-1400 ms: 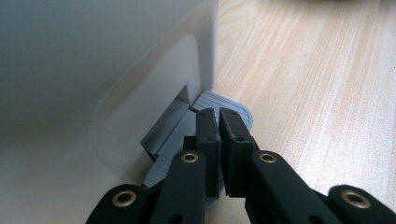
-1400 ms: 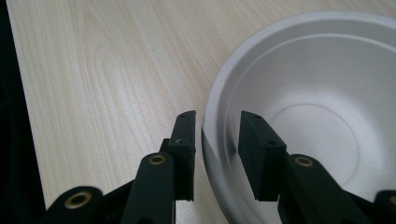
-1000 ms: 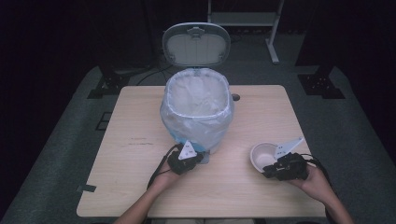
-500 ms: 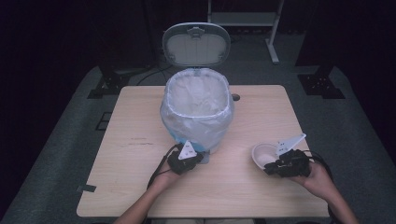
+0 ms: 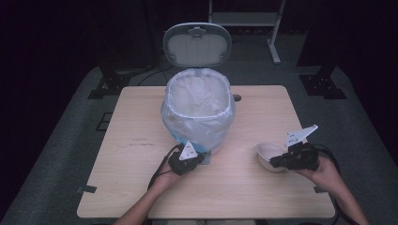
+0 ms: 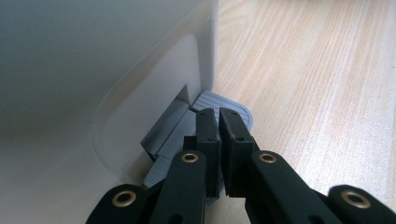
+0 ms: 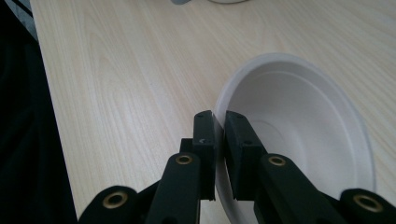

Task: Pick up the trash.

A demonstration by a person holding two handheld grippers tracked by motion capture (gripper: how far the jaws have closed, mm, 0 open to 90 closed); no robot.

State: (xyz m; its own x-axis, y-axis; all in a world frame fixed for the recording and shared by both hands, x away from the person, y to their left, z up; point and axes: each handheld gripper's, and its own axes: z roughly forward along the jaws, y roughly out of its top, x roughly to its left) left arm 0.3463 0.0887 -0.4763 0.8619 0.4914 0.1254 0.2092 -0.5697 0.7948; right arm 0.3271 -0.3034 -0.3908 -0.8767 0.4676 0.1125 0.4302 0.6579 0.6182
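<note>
Nearest to the person, at the right front of the table (image 5: pixel 117 187), the right gripper (image 7: pixel 219 123) pinches the rim of a white bowl (image 7: pixel 299 140), one jaw inside the wall and one outside. The bowl looks thin and light, like pressed paper or foam, so I judge it stiff enough to lift by the rim but easy to dent if squeezed hard. The rim is the only good place to hold it. It is round, so it has no long axis; its opening faces upward, a little tilted, I think.

More to the middle, the left gripper (image 6: pixel 218 121) has its jaws pressed together and rests on the grey ribbed pedal (image 6: pixel 233 108) at the foot of the bin (image 5: pixel 199 115).

The bin stands upright with a white bag (image 5: pixel 187 129) inside. Behind it, the lid (image 5: pixel 197 46) stands open.
</note>
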